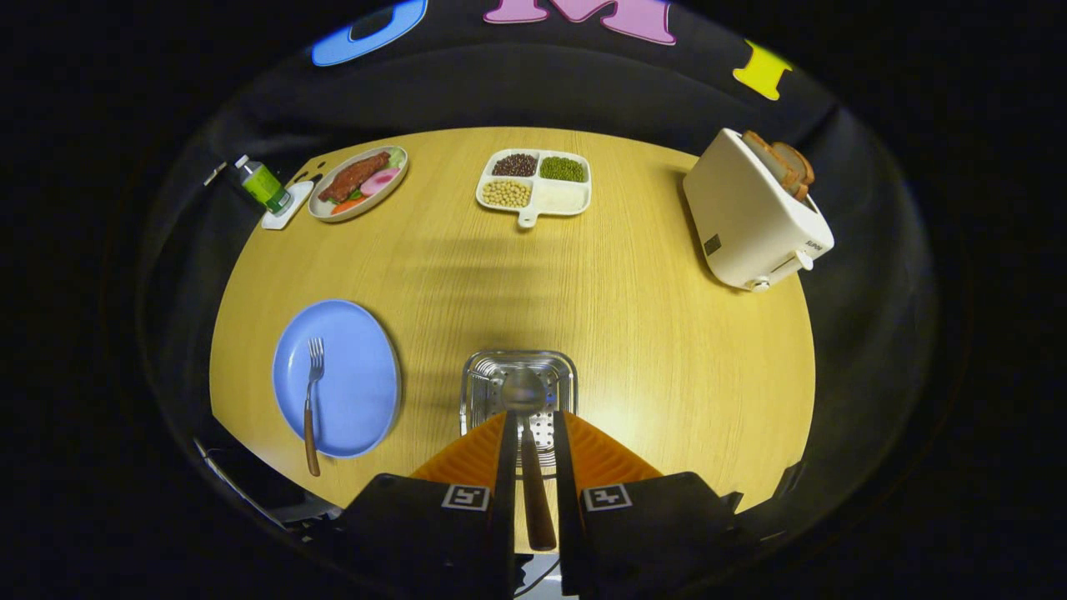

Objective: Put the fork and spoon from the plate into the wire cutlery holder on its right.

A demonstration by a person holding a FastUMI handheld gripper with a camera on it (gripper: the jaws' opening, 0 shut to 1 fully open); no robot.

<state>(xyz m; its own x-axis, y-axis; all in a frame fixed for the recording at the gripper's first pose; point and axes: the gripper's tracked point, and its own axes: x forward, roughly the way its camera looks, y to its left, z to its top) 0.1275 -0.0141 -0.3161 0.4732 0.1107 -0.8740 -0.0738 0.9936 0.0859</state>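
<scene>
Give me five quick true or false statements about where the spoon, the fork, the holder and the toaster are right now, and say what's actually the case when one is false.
1. The gripper is shut on the spoon. True.
2. The fork already stands in the wire cutlery holder. False: it lies on the blue plate, its handle reaching past the rim.
3. The spoon's bowl is over the holder's opening. True.
4. The toaster is empty. False: bread slices stick out of its top.
5. The divided tray of beans sits right beside the blue plate. False: it is at the far side of the table, beyond the holder.
</scene>
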